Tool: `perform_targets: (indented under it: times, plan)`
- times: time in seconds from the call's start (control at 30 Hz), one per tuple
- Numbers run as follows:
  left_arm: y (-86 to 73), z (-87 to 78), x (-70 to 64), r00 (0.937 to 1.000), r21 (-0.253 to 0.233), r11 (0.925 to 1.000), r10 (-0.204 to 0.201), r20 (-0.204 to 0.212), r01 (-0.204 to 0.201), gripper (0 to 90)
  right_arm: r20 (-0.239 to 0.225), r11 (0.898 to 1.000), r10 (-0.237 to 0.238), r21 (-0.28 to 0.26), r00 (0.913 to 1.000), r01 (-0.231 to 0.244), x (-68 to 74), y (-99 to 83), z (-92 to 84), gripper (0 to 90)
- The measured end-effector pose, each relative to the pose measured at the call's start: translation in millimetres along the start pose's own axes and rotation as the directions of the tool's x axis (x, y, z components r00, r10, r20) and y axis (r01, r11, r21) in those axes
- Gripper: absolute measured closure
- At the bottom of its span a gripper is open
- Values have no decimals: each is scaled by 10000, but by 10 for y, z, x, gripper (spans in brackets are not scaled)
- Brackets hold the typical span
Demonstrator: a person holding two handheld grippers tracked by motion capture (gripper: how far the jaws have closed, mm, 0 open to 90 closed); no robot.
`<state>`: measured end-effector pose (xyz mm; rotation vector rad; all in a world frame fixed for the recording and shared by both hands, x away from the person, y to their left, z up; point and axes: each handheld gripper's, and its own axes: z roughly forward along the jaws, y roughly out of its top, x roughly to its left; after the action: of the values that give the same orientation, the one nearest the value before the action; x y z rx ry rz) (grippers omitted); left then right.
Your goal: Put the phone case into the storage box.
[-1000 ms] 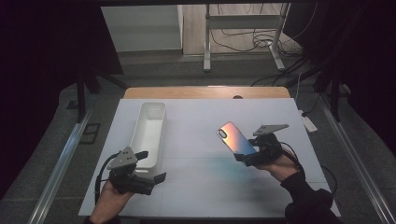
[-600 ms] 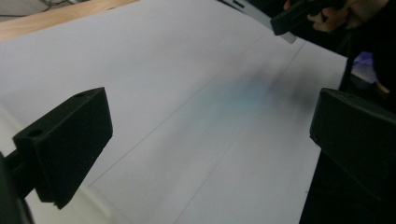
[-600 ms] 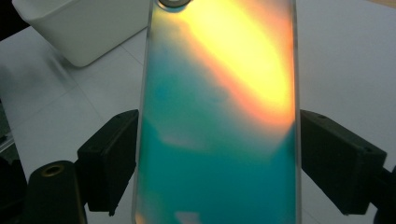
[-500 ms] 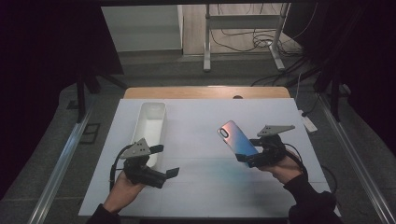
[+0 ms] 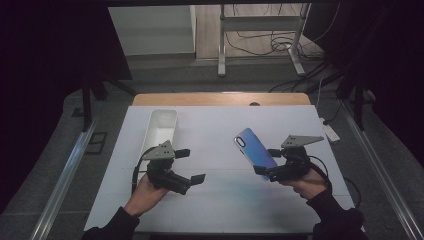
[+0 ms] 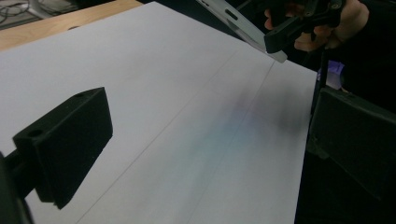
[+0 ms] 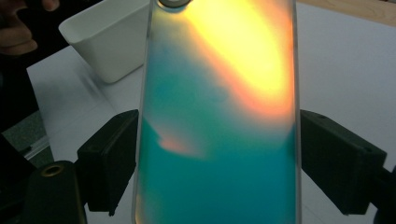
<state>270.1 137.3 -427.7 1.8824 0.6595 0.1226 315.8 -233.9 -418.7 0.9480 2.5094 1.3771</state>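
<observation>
The iridescent phone (image 5: 255, 151) is raised tilted above the white table (image 5: 225, 200), clamped across its width between the right gripper (image 5: 264, 172) jaws, while the left gripper (image 5: 191, 166) hovers wide open and empty near the white bin (image 5: 161, 131).

Top and bottom ends of the phone case (image 7: 219, 121) cut off in the right gripper view.
</observation>
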Motion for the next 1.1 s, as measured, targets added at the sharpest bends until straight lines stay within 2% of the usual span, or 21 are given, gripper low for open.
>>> perform_targets:
  times: [0.33, 0.63, 1.1]
  plan:
    - [110, 134, 9, 9975, -265, 9995, 165, 682, -148, 0, -353, 9985, -174, -520, 9992, 155, 42, -6, -80, 170]
    - [209, 283, -27, 9910, -325, 9989, 381, 1280, -342, 0, -668, 9967, -311, -771, 9973, 259, 65, -6, -103, 170]
    - [272, 438, -56, 9828, -335, 9988, 412, 1800, -358, 0, -1059, 9944, -509, -974, 9931, 406, 134, 5, -85, 169]
